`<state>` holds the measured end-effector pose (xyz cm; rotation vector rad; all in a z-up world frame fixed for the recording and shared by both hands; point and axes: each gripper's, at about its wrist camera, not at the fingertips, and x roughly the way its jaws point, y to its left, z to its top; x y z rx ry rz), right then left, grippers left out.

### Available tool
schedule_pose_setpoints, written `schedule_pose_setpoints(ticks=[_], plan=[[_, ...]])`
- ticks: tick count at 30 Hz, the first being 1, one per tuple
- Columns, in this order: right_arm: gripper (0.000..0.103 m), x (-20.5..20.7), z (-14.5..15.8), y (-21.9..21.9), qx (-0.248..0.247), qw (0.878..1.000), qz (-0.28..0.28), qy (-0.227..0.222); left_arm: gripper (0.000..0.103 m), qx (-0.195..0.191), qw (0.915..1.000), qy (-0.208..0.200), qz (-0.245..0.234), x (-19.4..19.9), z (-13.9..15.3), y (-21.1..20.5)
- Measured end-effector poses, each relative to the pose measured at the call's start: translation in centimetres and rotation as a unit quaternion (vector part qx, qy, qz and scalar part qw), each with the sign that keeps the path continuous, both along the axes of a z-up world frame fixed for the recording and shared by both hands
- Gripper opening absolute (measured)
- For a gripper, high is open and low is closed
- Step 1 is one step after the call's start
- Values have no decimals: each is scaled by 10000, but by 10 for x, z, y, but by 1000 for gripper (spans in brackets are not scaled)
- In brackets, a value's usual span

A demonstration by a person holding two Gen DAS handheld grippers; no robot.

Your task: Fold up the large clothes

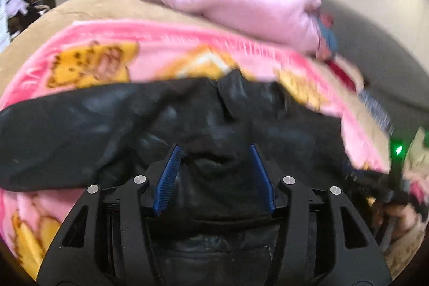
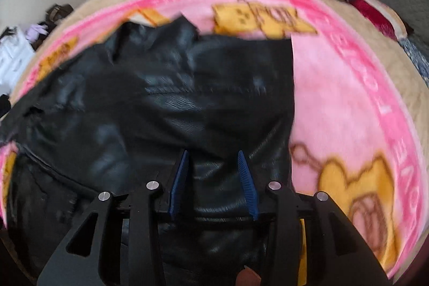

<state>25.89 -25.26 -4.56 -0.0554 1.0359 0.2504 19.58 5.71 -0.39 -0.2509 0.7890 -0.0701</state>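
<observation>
our left gripper [image 1: 215,149] and right gripper [image 2: 213,153] both sit over the black jacket [image 2: 166,103] on the pink blanket [image 2: 343,98], fingers spread wide, gripping nothing.

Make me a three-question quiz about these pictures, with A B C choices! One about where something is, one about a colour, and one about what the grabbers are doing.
1. Where does the black jacket lie?
A. on the pink blanket
B. on a chair
C. on the floor

2. What colour are the fingers' pads?
A. red
B. blue
C. green

3. How do the jaws of the right gripper stand?
A. apart, over the jacket
B. clamped on a sock
C. out of view

Answers:
1. A, the blanket with yellow cartoon figures shows all around the jacket.
2. B, ribbed blue strips line both fingers in each view.
3. A, a gap shows between the fingers with black leather behind; the left gripper is open too.
</observation>
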Motion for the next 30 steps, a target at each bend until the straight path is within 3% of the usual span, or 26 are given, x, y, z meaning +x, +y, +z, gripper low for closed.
schedule_pose_setpoints(ticks=[3, 5, 8, 11, 14, 16, 18, 19, 21, 23, 30], plan=[[38, -2, -9, 1, -53, 10000, -43, 28, 53, 311, 9985, 445, 57, 14, -31, -12], [38, -1, -11, -1, -14, 9999, -79, 61, 53, 300, 9973, 672, 70, 21, -52, -12], [38, -1, -14, 0, -76, 9999, -75, 63, 54, 320, 9971, 686, 52, 21, -62, -11], [40, -4, -10, 3, -191, 9998, -59, -7, 54, 217, 9980, 591, 62, 14, -53, -6], [54, -17, 5, 6, -29, 9999, 11, -103, 60, 23, 9989, 458, 35, 2, -40, -2], [61, -32, 15, 12, 58, 9997, 116, -227, 72, 26, 9992, 378, 86, -9, -31, -1], [69, -48, 22, 19, 45, 9992, 193, -361, 73, 28, 9995, 296, 135, -17, -23, 1], [71, -54, 25, 23, 41, 9988, 237, -424, 79, -12, 9996, 260, 135, -20, -20, 1], [86, -67, 31, 30, 85, 9981, 273, -553, 91, -31, 9996, 221, 149, -25, -16, 2], [93, -76, 37, 35, 105, 9976, 218, -643, 93, 33, 9996, 191, 183, -29, -13, 1], [98, -98, 57, 40, 236, 9950, 42, -971, 93, -147, 9994, 271, 184, -38, -12, 3]])
